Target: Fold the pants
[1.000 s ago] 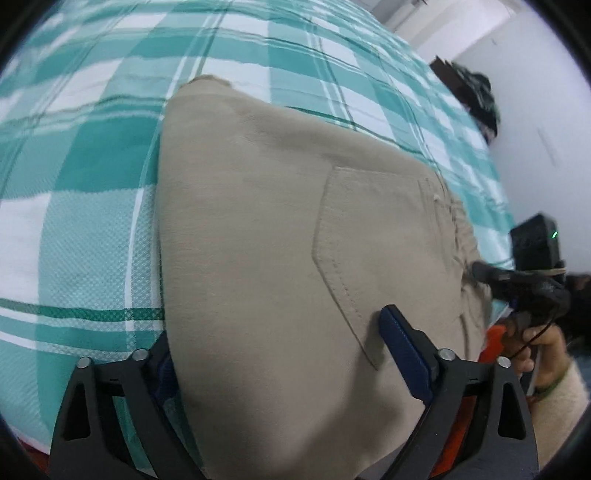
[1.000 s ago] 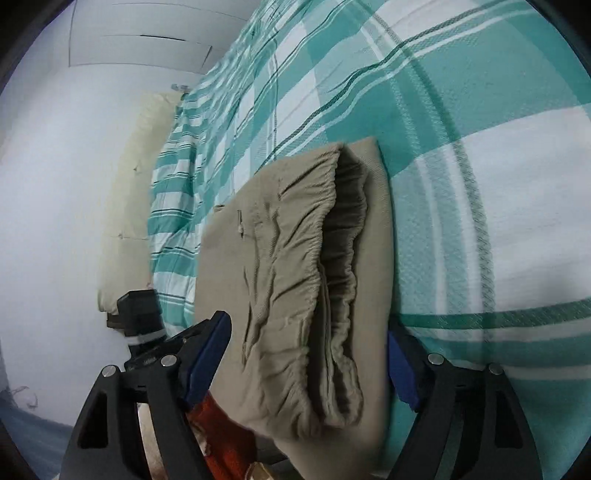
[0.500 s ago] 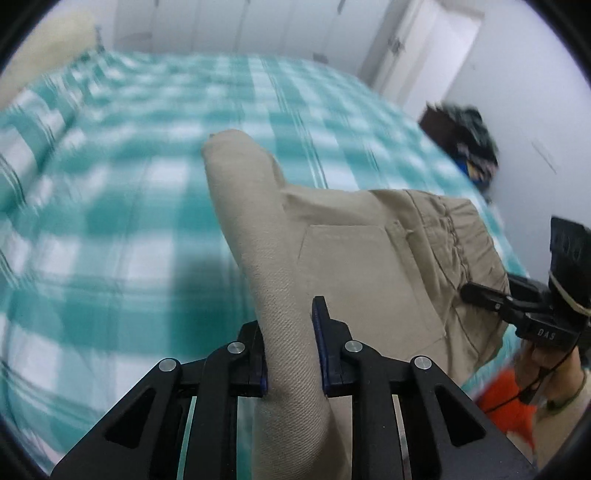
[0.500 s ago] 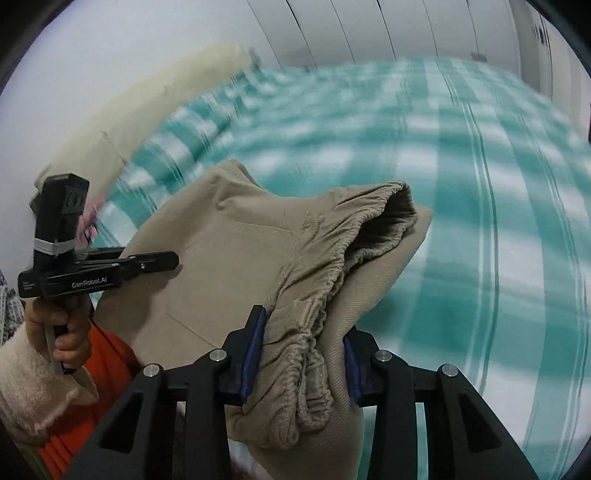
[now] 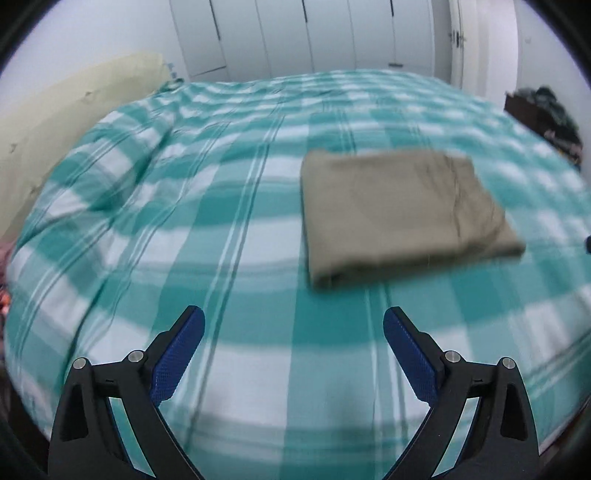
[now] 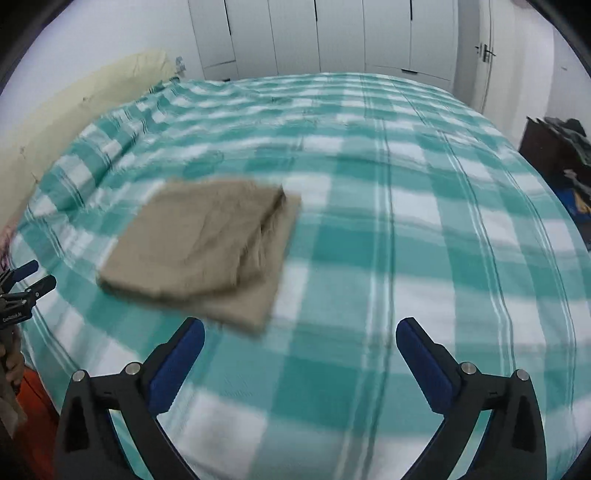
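Pants [image 5: 402, 214] lie folded on checked bedspread [image 5: 184, 229], apart from both grippers.

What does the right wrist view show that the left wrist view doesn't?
Right wrist only: the left gripper seen from outside at the picture's left edge, and its own right gripper, jaws opening, nothing between them. Left wrist only: the left gripper from behind, jaws opening, nothing between them. Both: the folded pants flat on the checked bedspread, wardrobe doors behind.
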`<state>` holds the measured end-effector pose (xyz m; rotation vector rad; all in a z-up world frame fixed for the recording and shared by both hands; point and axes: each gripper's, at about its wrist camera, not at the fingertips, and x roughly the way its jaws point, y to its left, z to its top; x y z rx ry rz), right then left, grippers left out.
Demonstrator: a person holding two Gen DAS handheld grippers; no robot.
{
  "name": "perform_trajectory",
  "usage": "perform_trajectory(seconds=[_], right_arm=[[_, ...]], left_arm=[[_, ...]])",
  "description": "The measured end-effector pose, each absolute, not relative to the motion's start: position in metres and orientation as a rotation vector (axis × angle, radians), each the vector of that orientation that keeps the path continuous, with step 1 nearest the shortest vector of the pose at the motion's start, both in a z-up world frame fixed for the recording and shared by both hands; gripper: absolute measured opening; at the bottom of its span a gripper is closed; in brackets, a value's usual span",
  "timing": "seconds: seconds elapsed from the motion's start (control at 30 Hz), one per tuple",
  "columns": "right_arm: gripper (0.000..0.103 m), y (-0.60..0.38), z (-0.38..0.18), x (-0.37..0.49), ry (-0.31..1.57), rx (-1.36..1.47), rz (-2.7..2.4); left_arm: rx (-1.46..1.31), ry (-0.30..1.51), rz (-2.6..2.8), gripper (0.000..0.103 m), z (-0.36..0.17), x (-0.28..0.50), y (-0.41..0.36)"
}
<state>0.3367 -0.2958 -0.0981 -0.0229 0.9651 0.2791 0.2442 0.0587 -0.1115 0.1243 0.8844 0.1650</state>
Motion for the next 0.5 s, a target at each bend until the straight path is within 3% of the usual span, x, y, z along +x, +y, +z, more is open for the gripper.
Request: perform_trajectory(seconds=[0.27, 0.5], right_arm=[[0.103, -0.265, -0.089, 0.226, 0.92, -0.005, 0.285], [0.103, -0.23, -0.08, 0.193, 0.956, -0.106, 0.257]], left_arm=[[0.075, 0.848, 0.163, 0.101, -0.059, 0.182, 0.025], [0.029, 0.922, 0.154, 0.101, -0.049, 0.159, 0.024]])
